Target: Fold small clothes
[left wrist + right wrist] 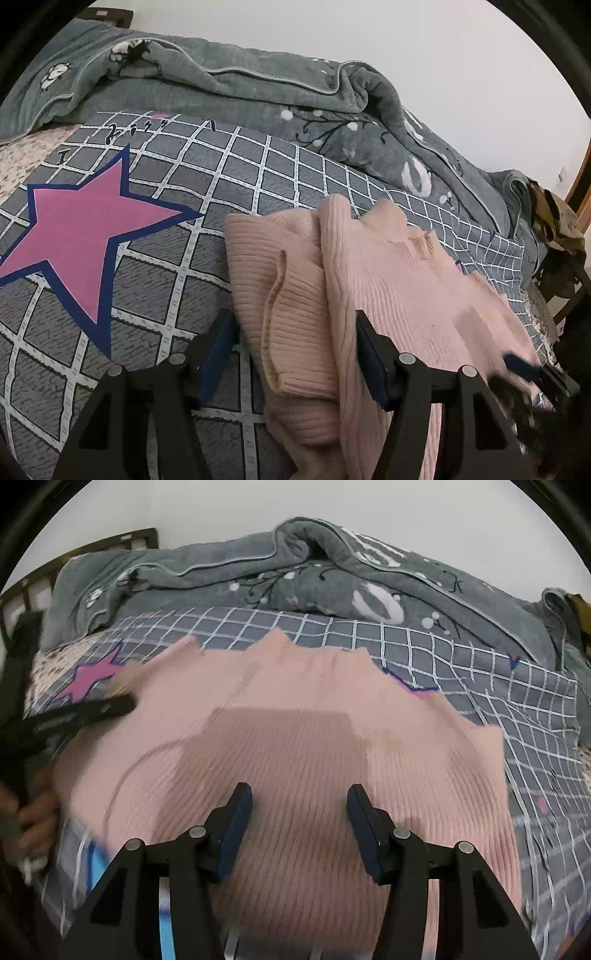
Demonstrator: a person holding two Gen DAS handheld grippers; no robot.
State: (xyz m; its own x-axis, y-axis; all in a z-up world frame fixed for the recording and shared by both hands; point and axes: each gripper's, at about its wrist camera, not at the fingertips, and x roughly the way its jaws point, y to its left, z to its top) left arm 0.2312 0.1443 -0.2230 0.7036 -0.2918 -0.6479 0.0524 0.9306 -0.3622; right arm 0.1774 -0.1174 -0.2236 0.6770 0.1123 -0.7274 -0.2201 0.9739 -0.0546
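Note:
A pink ribbed knit sweater (417, 280) lies on the grey checked bedsheet (207, 177), with one sleeve (273, 280) folded over on its left side. My left gripper (295, 328) is open, its fingers spread over the folded sleeve and the sweater's left edge. In the right wrist view the sweater (303, 738) fills the middle. My right gripper (299, 805) is open just above the sweater's body, holding nothing. The left gripper (92, 709) shows at the sweater's left edge; the right gripper (532, 373) shows blurred at the sweater's right edge.
A crumpled grey quilt (280, 96) runs along the back of the bed against the white wall. A pink star (81, 236) is printed on the sheet left of the sweater. A wooden chair with a bag (557, 229) stands at the bed's right end. A headboard (133, 539) is far left.

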